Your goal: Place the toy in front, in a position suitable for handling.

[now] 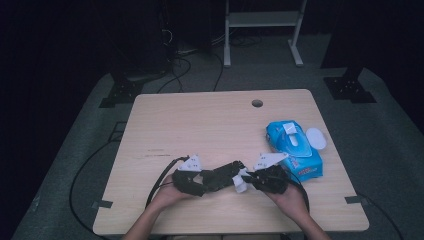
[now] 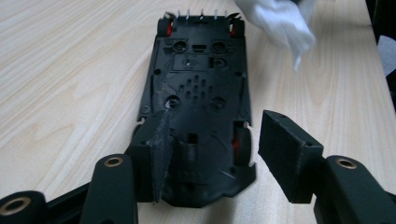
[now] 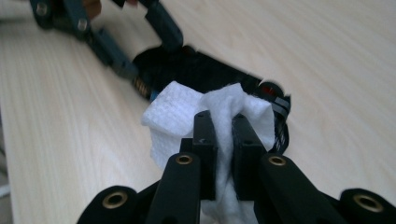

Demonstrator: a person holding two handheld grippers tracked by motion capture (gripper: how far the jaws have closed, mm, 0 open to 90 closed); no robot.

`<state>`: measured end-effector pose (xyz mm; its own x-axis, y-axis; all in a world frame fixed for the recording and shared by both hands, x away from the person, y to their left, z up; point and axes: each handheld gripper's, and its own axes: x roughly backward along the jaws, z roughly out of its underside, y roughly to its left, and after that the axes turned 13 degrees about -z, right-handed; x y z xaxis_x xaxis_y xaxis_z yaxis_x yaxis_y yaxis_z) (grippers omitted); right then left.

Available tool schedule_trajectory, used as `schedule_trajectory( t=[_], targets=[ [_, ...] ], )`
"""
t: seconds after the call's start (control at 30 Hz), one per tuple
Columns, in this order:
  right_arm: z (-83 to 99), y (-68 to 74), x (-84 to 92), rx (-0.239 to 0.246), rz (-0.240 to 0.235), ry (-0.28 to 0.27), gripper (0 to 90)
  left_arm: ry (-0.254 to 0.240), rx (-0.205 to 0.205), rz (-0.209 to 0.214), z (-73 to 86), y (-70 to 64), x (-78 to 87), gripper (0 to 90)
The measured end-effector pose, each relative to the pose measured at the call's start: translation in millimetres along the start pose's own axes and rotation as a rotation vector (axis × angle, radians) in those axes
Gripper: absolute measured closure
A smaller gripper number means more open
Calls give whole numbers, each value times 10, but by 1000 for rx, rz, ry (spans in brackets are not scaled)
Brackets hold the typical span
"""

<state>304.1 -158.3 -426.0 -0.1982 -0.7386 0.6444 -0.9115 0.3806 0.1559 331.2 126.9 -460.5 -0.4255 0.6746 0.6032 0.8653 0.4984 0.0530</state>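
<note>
A black toy car [image 1: 224, 174] lies upside down on the wooden table [image 1: 200, 125], its flat underside [image 2: 201, 93] and red wheel hubs showing. My left gripper [image 1: 209, 180] straddles the car's near end. In the left gripper view, one pad [image 2: 159, 154] rests against the car's side and the other pad [image 2: 285, 158] stands off it with a gap, so the left gripper [image 2: 219, 119] is open. My right gripper [image 3: 222, 119] is shut on a white wipe [image 3: 173, 109], held at the car's far end [image 3: 201, 70]. In the high view the wipe [image 1: 240, 186] sits between the two hands, at the right gripper [image 1: 248, 181].
A blue pack of wet wipes [image 1: 292, 150] lies at the right side of the table with its white lid [image 1: 316, 138] flipped open. A cable hole [image 1: 257, 103] sits near the far edge. Bare wood stretches across the left and far parts of the table.
</note>
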Motion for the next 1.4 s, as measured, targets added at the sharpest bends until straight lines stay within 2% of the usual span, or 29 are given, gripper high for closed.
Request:
schedule_trajectory(
  t=[0.13,0.17,0.23,0.3,0.37,0.43,0.6,0.7,0.77,0.87,0.93,1.0,1.03,1.07,1.2,1.23,1.33,1.4],
  targets=[
    [-121,-145,-98,-32,-4,-9,816,-8,-16,-19,-5,-6,15,405],
    [-122,-195,-151,-39,0,8,816,-14,-24,-32,-4,-9,26,382],
    [-80,-249,-224,-56,-6,33,815,-49,-34,-64,7,-22,48,271],
    [-58,-253,-231,-66,-9,28,815,-55,-29,-90,13,-18,47,220],
    [-46,-251,-220,-70,-14,25,814,-31,-12,-92,27,0,14,174],
    [-35,-248,-217,-75,-18,19,814,-21,-12,-90,44,-3,-13,163],
    [-22,-224,-214,-74,-18,14,813,-3,-32,-87,41,-52,-30,123],
    [-3,-215,-209,-81,-26,6,813,-2,-34,-83,58,-80,-38,114],
    [3,-214,-206,-84,-29,5,813,10,-62,-90,59,-93,-50,114],
    [6,-220,-211,-85,-27,1,813,26,-77,-102,65,-109,-87,110],
    [6,-231,-212,-91,-28,-3,814,52,-104,-114,79,-124,-115,110],
    [4,-236,-213,-97,-26,-4,814,60,-122,-121,94,-129,-125,150],
    [-6,-221,-217,-93,-19,2,814,48,-134,-143,102,-129,-118,213],
    [-20,-192,-226,-79,-12,10,814,52,-139,-140,99,-120,-115,234],
    [-106,-85,-345,-36,-16,23,815,45,-131,-126,101,-100,-119,236],
    [-132,-70,-377,-29,-24,21,815,44,-133,-127,103,-100,-119,236],
    [-249,-6,-568,-19,-96,11,815,43,-133,-128,104,-108,-121,237],
    [-299,32,-648,1,-119,9,815,43,-137,-129,104,-109,-120,237]
  ],
)
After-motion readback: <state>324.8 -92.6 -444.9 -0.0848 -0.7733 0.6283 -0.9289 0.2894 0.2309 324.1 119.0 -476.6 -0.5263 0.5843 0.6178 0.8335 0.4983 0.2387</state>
